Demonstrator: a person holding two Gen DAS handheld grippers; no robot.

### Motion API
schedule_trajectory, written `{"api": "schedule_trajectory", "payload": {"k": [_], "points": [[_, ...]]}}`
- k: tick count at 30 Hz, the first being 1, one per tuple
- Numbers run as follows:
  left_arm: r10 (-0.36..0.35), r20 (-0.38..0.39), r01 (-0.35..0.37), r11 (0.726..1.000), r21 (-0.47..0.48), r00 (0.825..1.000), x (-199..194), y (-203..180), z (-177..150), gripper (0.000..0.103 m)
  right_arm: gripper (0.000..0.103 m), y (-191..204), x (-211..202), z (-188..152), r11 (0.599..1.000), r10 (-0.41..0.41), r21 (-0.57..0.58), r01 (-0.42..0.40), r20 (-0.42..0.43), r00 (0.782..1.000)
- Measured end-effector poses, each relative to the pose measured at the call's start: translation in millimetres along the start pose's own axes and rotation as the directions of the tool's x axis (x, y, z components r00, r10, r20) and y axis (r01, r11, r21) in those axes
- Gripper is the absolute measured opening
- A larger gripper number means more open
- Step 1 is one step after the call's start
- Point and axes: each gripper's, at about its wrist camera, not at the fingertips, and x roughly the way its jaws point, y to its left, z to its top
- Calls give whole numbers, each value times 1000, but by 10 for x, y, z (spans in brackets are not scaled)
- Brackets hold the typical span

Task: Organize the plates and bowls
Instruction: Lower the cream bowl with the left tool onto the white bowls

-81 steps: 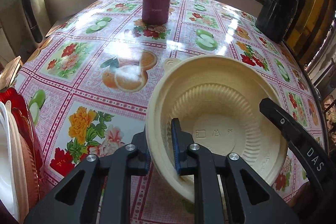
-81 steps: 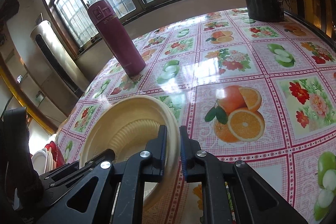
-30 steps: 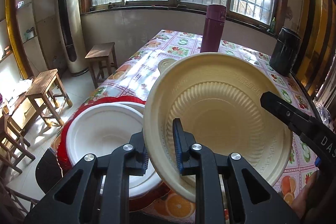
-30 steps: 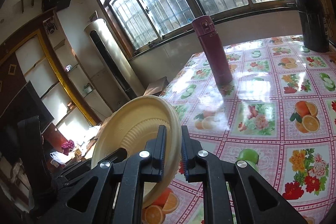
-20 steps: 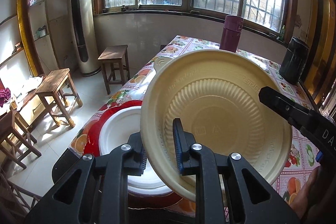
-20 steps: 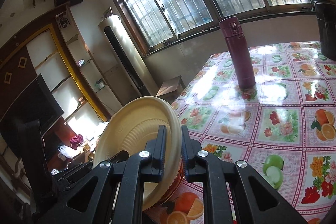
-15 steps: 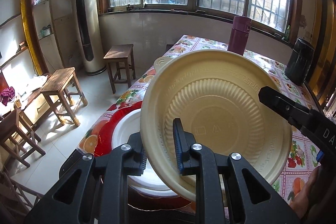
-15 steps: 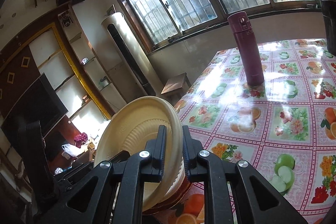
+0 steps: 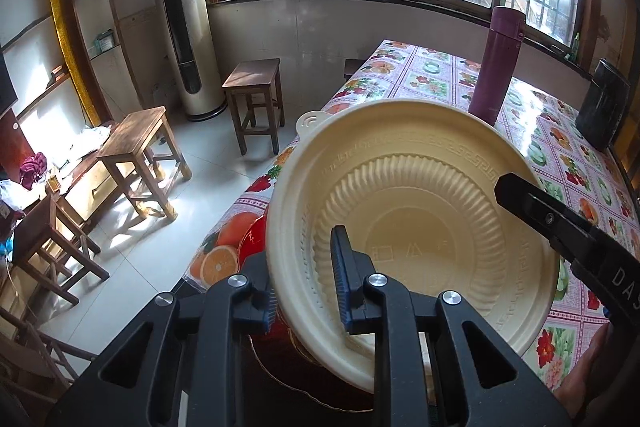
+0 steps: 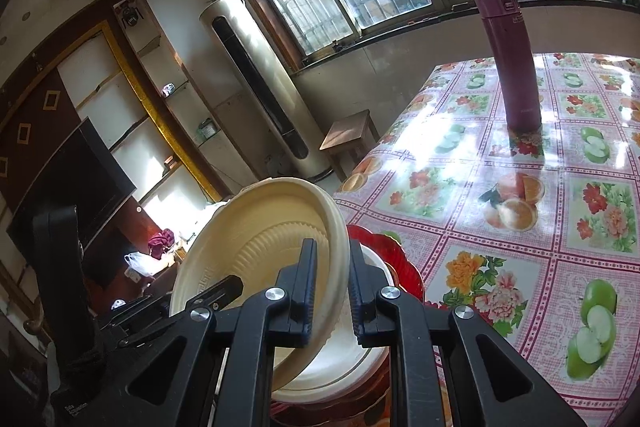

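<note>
so both grippers have the cream bowl [image 9: 416,223] pinched by its rim, left gripper [image 9: 306,287] on the near edge and right gripper [image 10: 330,287] on the opposite edge, each clenched on the rim with one jaw inside the bowl and one outside. it's up in the air and tilted, so you look straight into the ribbed inside from the left wrist view

what's changed: a couple of seconds back the bowl was out over the middle of the flowery tablecloth [image 10: 500,267] near the maroon flask [image 10: 516,55], with the stack barely showing at the edge. a second ago the white bowl [image 10: 360,355] sitting in the red plate [image 10: 394,259] was mostly visible. now the cream bowl covers nearly all of it in the left wrist view, only a sliver of red still peeking out on the left

so it's been carried across to the stack at the table corner and is pretty much lined up over it. my guess is the next bit is levelling it out and lowering it into the white bowl so it nests, then letting go. the stack sits close to the table edge, so a sloppy drop could nudge it off
</note>
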Motion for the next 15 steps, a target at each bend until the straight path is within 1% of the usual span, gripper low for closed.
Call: {"api": "schedule_trajectory", "payload": {"k": [6,15], "points": [[7,-38,-7,1000,2,999,121,25,-63,20,16,-68,148,-72,1000,-1,15,2,-36,999],[19,-51,-18,1000,17,999,199,-10,-34,20,16,-164,260,-99,999,3,35,-1,-49,999]]}}
